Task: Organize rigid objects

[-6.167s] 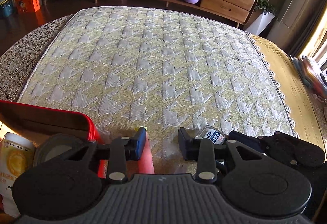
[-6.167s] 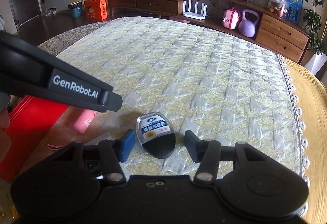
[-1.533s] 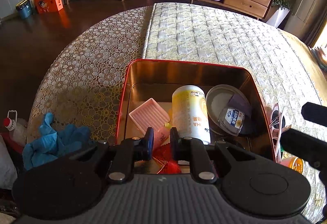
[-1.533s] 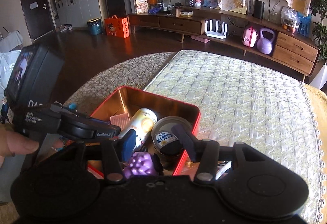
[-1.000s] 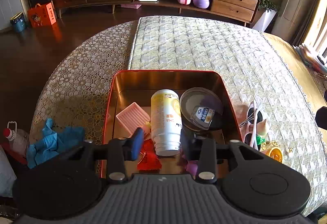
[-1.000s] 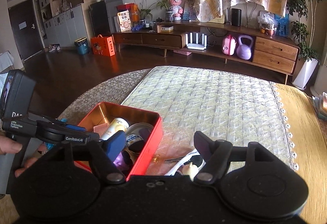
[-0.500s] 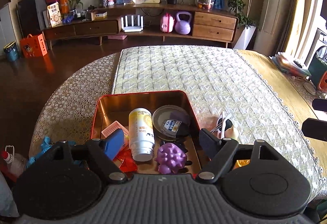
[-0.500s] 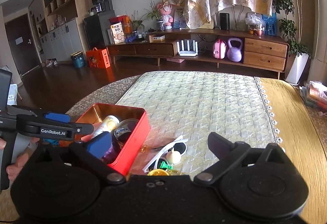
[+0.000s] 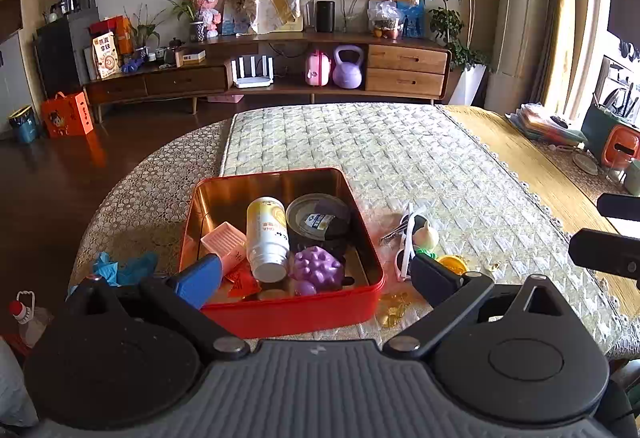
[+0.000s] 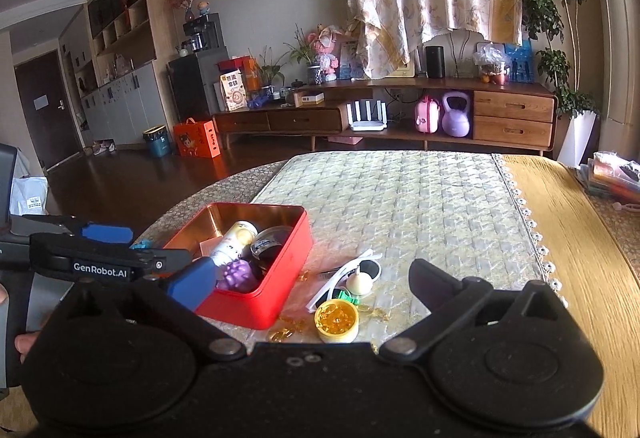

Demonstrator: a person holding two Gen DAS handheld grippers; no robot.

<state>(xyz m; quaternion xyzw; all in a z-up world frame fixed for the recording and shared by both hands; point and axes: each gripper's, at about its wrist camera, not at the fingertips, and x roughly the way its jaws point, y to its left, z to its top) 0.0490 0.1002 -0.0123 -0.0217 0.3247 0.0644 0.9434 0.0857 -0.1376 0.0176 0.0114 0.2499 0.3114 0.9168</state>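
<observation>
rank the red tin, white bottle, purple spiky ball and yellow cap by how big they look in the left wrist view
1. red tin
2. white bottle
3. purple spiky ball
4. yellow cap, partly hidden behind a gripper finger, so its rank is less sure

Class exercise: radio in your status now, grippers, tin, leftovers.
Left gripper opening, empty; right gripper open, empty. Red tin holds bottle, purple ball. Sunglasses, yellow cap outside on mat.
</observation>
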